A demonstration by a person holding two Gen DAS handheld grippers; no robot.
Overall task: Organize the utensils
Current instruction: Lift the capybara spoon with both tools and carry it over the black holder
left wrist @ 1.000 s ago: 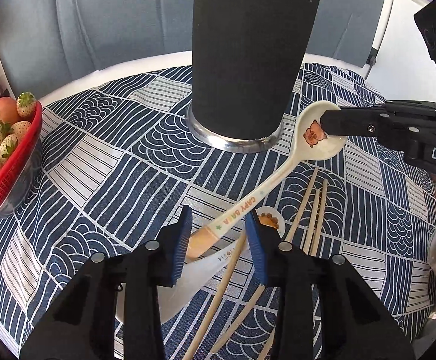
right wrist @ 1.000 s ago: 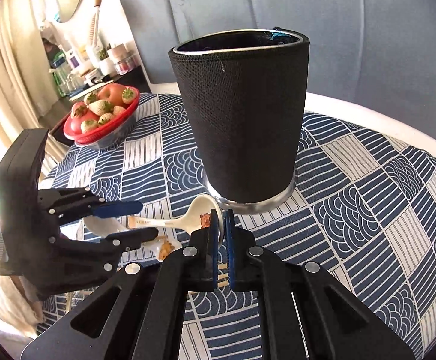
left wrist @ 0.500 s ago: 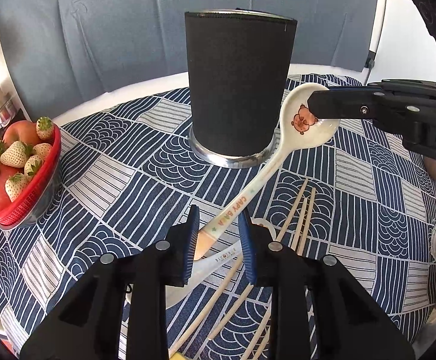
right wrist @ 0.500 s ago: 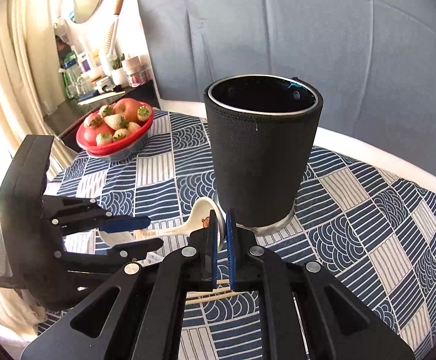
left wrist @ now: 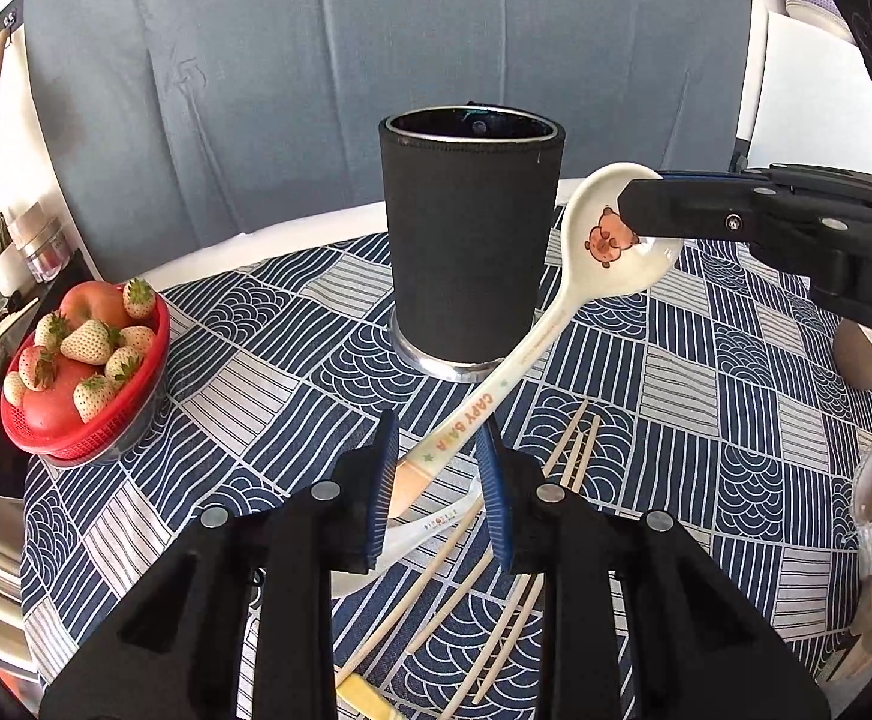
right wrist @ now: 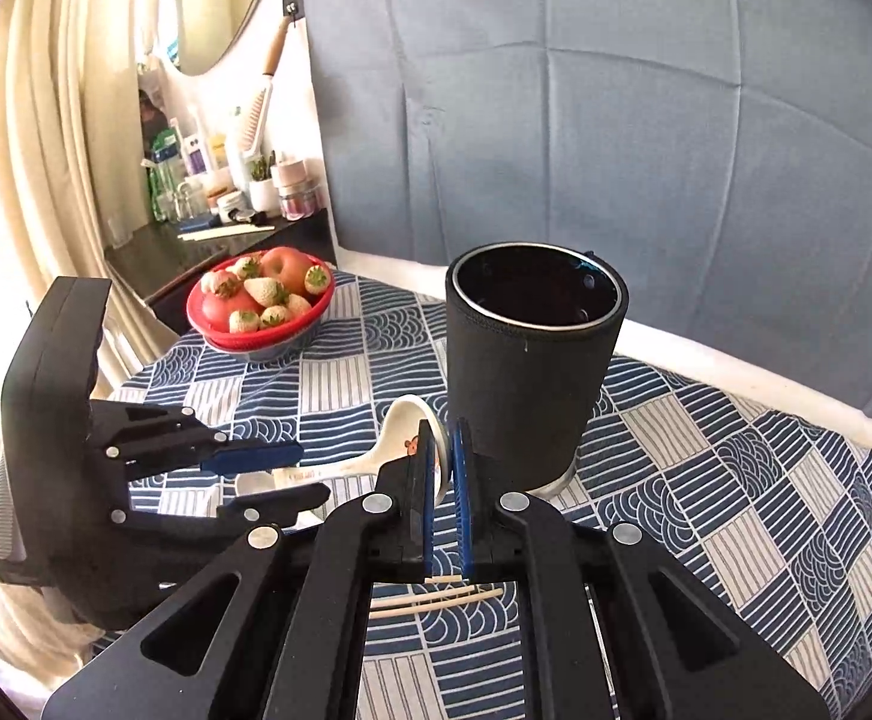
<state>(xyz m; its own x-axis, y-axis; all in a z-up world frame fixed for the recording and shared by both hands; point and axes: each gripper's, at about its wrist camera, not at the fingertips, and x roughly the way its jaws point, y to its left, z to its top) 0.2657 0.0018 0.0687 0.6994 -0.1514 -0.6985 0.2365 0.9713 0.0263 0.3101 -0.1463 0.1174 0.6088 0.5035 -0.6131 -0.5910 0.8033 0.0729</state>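
White and smooth (maybe slippy), so held at both ends on the way to the black cup: spoon bowl pinched in almost-shut right tongs, handle in part-open left tongs, just closed onto it.

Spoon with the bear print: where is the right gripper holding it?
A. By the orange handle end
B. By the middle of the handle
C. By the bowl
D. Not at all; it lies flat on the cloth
C. In the left wrist view the right gripper is shut on the rim of the spoon bowl, beside the bear print, while the handle end sits between the left gripper pads.
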